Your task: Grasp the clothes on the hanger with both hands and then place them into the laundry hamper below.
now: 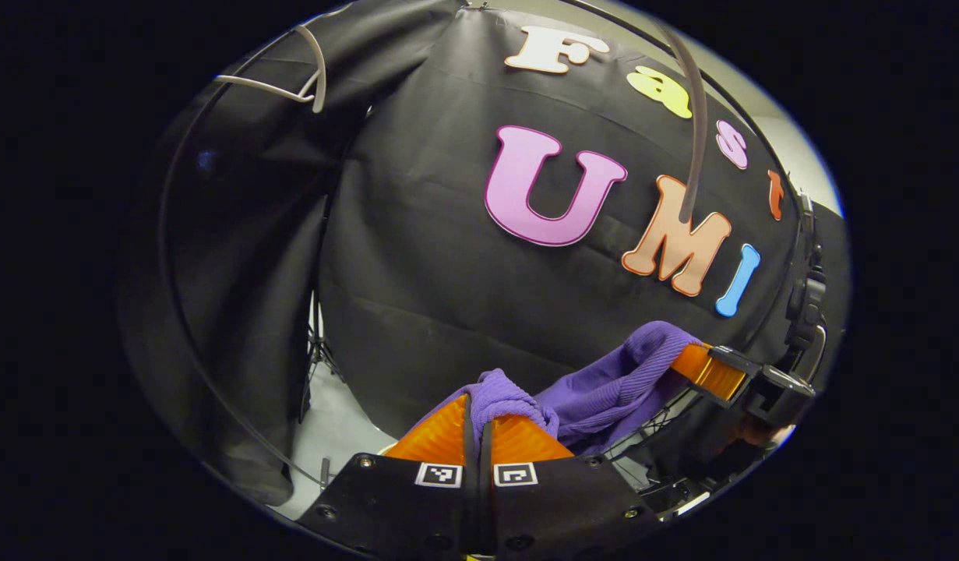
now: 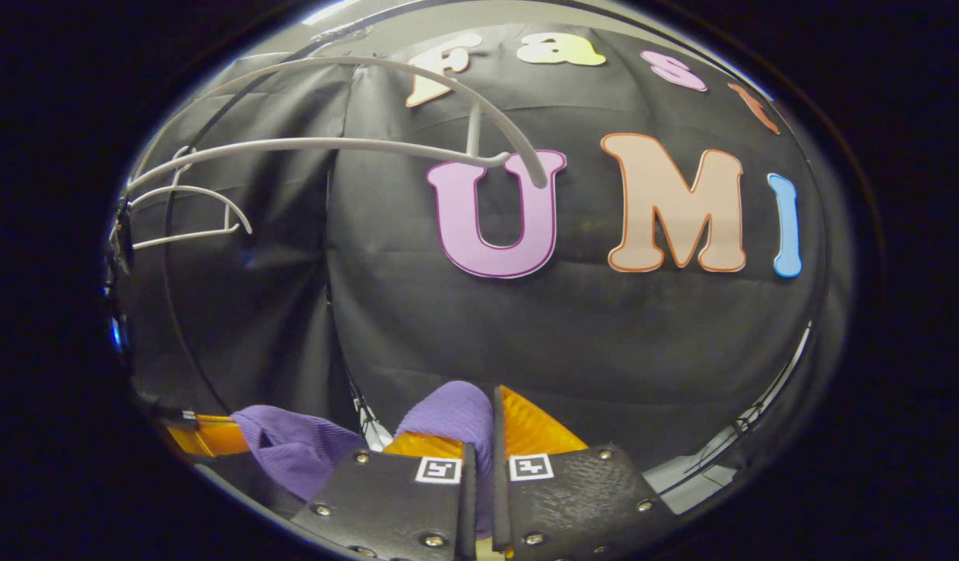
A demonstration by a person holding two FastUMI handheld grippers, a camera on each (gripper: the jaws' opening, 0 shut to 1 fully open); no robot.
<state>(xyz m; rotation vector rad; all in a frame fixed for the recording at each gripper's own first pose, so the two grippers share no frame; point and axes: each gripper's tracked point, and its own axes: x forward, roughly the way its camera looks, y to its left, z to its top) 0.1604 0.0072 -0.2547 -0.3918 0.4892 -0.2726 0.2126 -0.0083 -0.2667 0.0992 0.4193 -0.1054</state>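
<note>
Most of the purple garment (image 1: 604,386) below the frame edge, the laundry hamper perhaps that wire rim (image 1: 650,421) (barely legible)

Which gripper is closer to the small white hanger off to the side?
Left, probably. The hanger hangs up and left of the left gripper. From the right gripper it is far off left, beyond the left gripper. Both grippers' jaws clamp the clothes.
</note>
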